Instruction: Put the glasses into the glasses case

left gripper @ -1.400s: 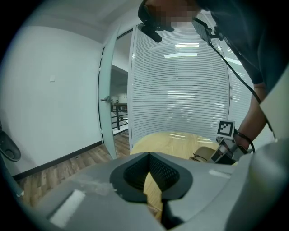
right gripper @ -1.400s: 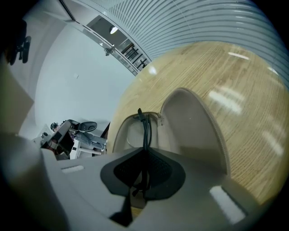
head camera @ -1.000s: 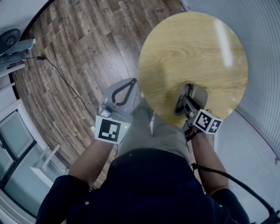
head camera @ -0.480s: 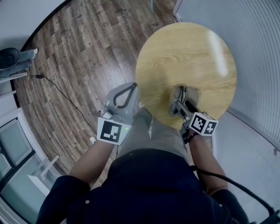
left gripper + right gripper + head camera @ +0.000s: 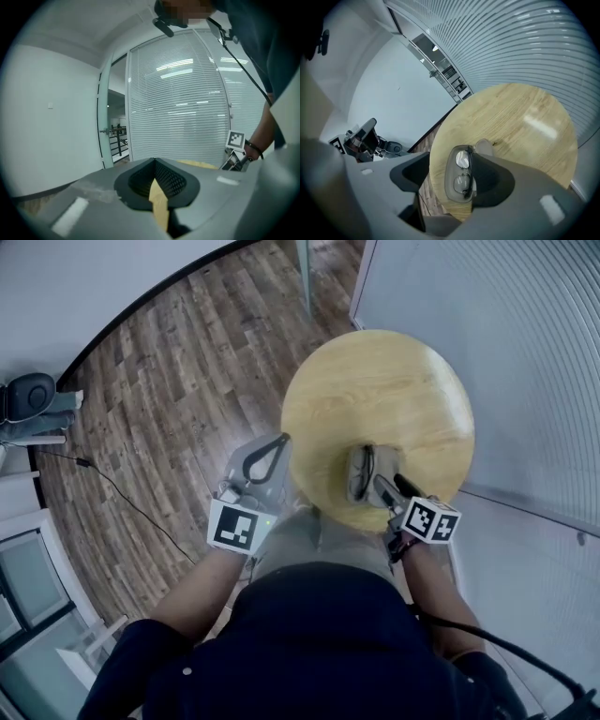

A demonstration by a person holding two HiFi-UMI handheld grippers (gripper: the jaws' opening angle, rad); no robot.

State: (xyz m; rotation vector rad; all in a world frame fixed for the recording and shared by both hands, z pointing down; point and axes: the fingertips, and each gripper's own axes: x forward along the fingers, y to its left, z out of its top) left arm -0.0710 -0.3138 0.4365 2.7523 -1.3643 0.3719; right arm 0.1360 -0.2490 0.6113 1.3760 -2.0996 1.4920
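Right gripper (image 5: 451,161) with jaws spread wide, having just been opening, and nothing gripped: the pads stand clear of the glasses case (image 5: 451,187), which shows between them only because it lies below on the round wooden table (image 5: 525,122). The glasses (image 5: 463,171) lie inside the case, both lenses showing, near the table's close edge (whether a lid hangs at the far end of the case cannot be told). Left gripper (image 5: 154,161) with jaws closed tip to tip and holding nothing, held off the table's left side over the plank floor (image 5: 159,399). Judged step: the placing is done and the release made, so the task reads as all but complete. The next move calls for taking the right gripper straight away from the case without brushing its rim, since a knock could slide the case toward the edge; if a lid is to be shut, a gentle press from above with the case steadied
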